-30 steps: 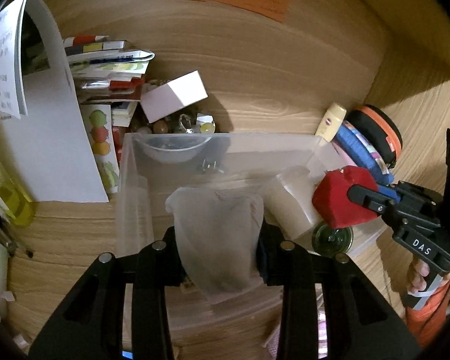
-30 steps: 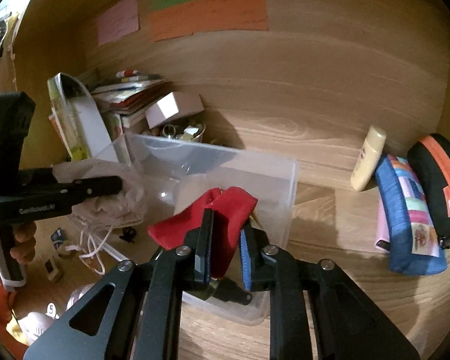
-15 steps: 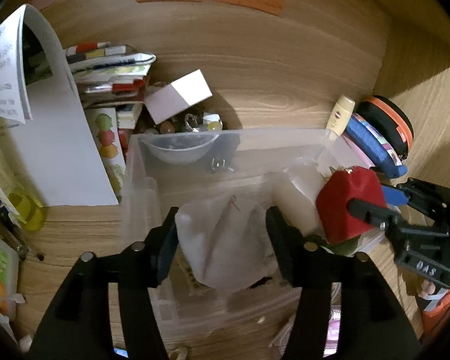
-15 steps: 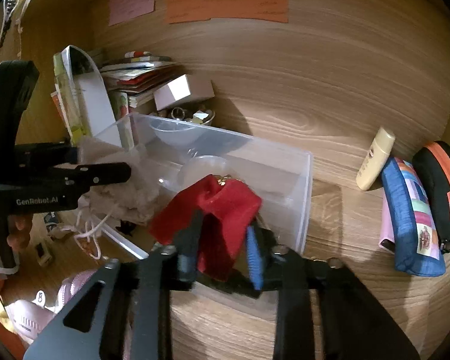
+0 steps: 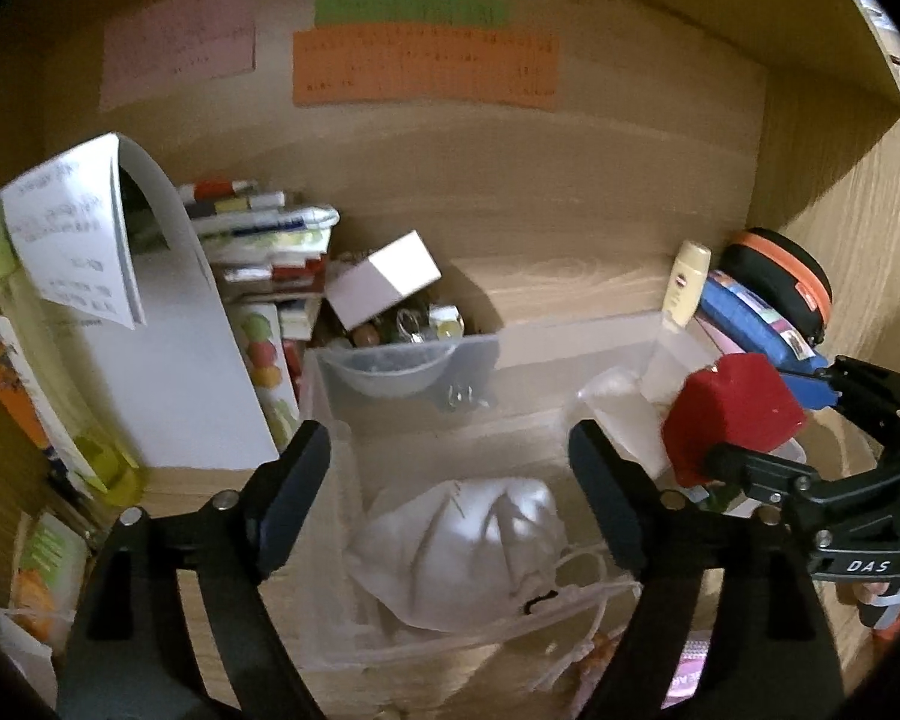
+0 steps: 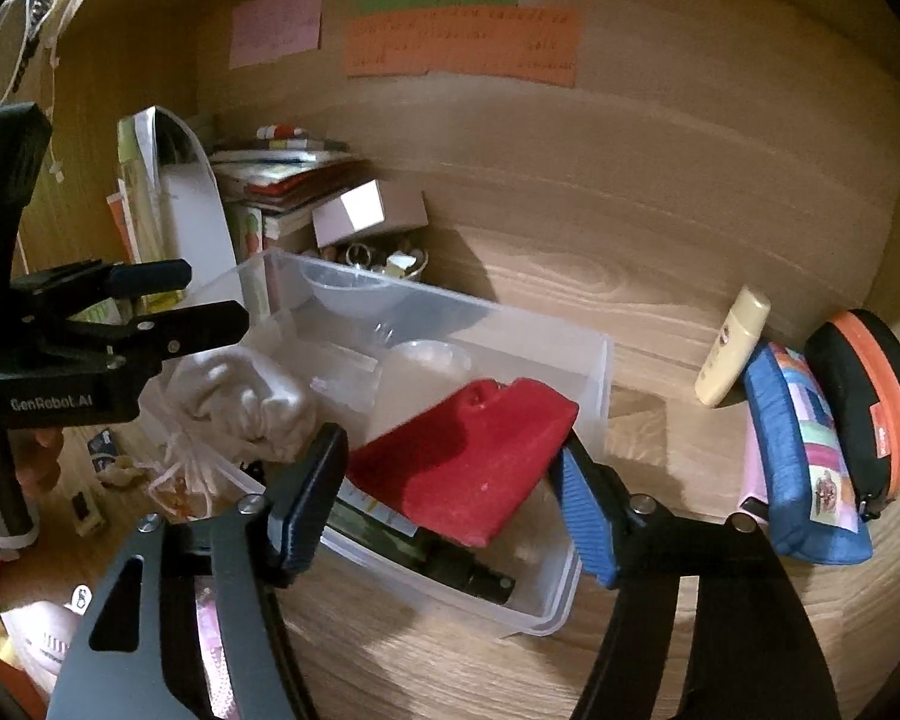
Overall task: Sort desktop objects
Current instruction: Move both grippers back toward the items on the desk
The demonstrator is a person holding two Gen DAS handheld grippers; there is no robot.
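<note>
Two hand-held grippers over one clear plastic bin (image 5: pixel 402 384) on the wooden worktop (image 5: pixel 570 276).

Left wrist view: left hand-held gripper (image 5: pixel 450 468) spread wide, holding nothing; a white drawstring pouch (image 5: pixel 462 546) lies in the bin below and between its fingers. At right, the right hand-held gripper (image 5: pixel 756 420) — lettered "DAS" — with a red pouch (image 5: pixel 732 414) between its fingers; its grip cannot be told from this side. Orange note (image 5: pixel 423 69) on the back panel, writing illegible.

Right wrist view: right hand-held gripper (image 6: pixel 450 498) open wide, the red pouch (image 6: pixel 468 456) lying between its fingers over the bin (image 6: pixel 594 384), resting on a dark bottle (image 6: pixel 426 552) inside. Left hand-held gripper (image 6: pixel 204 294), marked "GenRobot.AI", jaws apart above the white pouch (image 6: pixel 240 402). Cream tube (image 6: pixel 732 354), blue patterned case (image 6: pixel 804 450) and black-and-orange case (image 6: pixel 870 408) stand to the right.
</note>
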